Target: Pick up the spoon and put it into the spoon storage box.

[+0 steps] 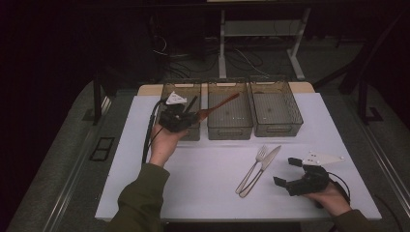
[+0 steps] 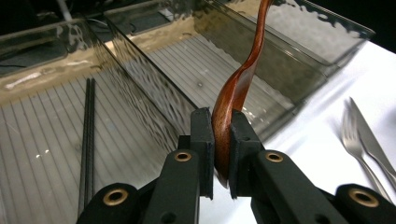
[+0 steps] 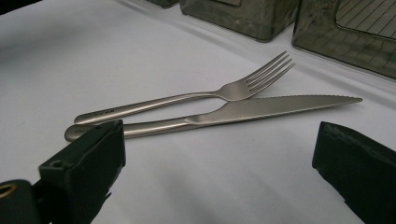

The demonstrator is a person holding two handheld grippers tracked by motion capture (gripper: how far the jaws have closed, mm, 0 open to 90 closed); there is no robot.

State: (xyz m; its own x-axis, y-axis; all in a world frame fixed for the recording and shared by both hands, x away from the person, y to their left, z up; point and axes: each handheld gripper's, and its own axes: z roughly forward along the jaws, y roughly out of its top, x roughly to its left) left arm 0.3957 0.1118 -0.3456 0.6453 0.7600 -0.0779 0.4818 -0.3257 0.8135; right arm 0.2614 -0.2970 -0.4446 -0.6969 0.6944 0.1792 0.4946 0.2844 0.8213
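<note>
I have the left gripper [image 1: 186,117] clamped on the wooden spoon [image 1: 220,105]; in the left gripper view the two black jaws press flat on either side of the spoon's [image 2: 236,88] bowl, and its handle rises away from them. Taking the middle bin [image 1: 229,126] as my landmark, the spoon hangs in the air over that bin's near-left corner, with the handle slanting up and across towards its far side. My left gripper sits just to the left of the middle bin, above the left bin [image 1: 182,88], where a pair of thin black chopsticks [image 2: 87,140] lies along the ribbed floor. The right bin [image 1: 277,126] stands just beside the middle bin on its other side.

In front of the middle bin and off to its right, a steel fork [image 1: 253,168] and knife [image 1: 261,170] lie side by side on the white table [image 1: 203,179], their handles touching. My right gripper [image 1: 287,172] rests on the table further right of them, its jaws standing wide apart with nothing between them, pointed at the fork [image 3: 187,97] and knife [image 3: 243,111].
</note>
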